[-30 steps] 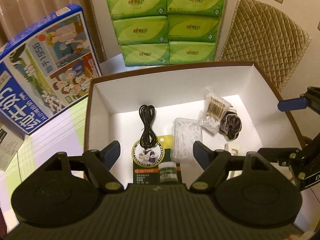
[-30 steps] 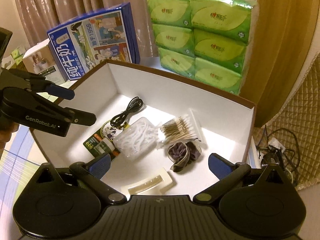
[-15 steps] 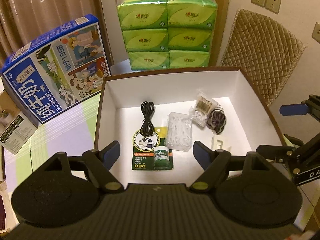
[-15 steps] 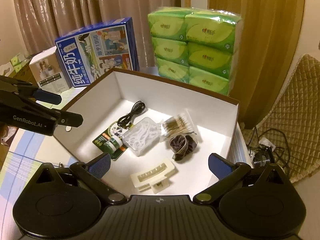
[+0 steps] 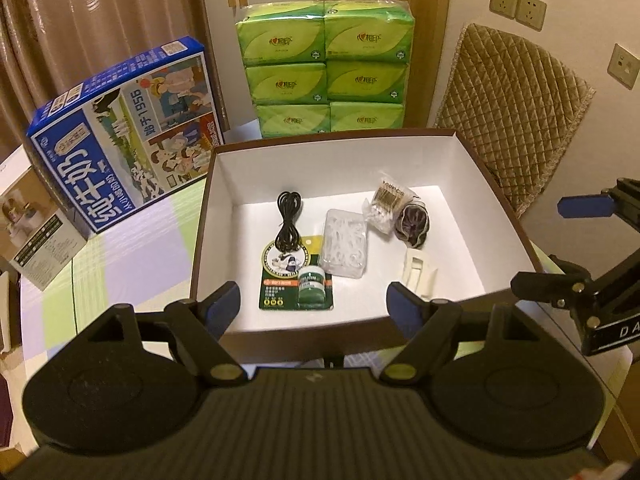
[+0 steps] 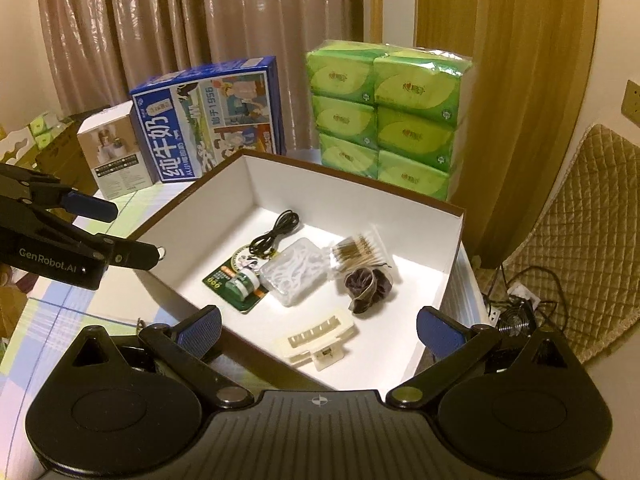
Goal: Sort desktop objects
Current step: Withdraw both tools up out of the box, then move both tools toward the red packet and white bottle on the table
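A brown box with a white inside (image 5: 500,216) (image 6: 452,240) holds a coiled black cable (image 5: 289,220) (image 6: 276,232), a green card with a small jar (image 5: 298,284) (image 6: 236,282), a clear case of floss picks (image 5: 345,248) (image 6: 294,270), a bag of cotton swabs (image 5: 386,206) (image 6: 358,252), a dark scrunchie (image 5: 412,224) (image 6: 368,284) and a cream hair clip (image 5: 416,274) (image 6: 316,340). My left gripper (image 5: 314,306) hangs open above the box's near wall, nothing between its fingers. My right gripper (image 6: 318,330) is open too, over the box's near corner, empty.
A blue milk carton box (image 5: 120,132) (image 6: 212,120) and a small white box (image 5: 36,228) (image 6: 112,152) stand left of the box. Stacked green tissue packs (image 5: 326,68) (image 6: 384,116) are behind it. A quilted chair back (image 5: 512,120) is on the right, with cables and a fan (image 6: 516,316) below.
Both grippers have pulled back and risen from the box, so the whole box and more of the room show. The things in the box have not moved.
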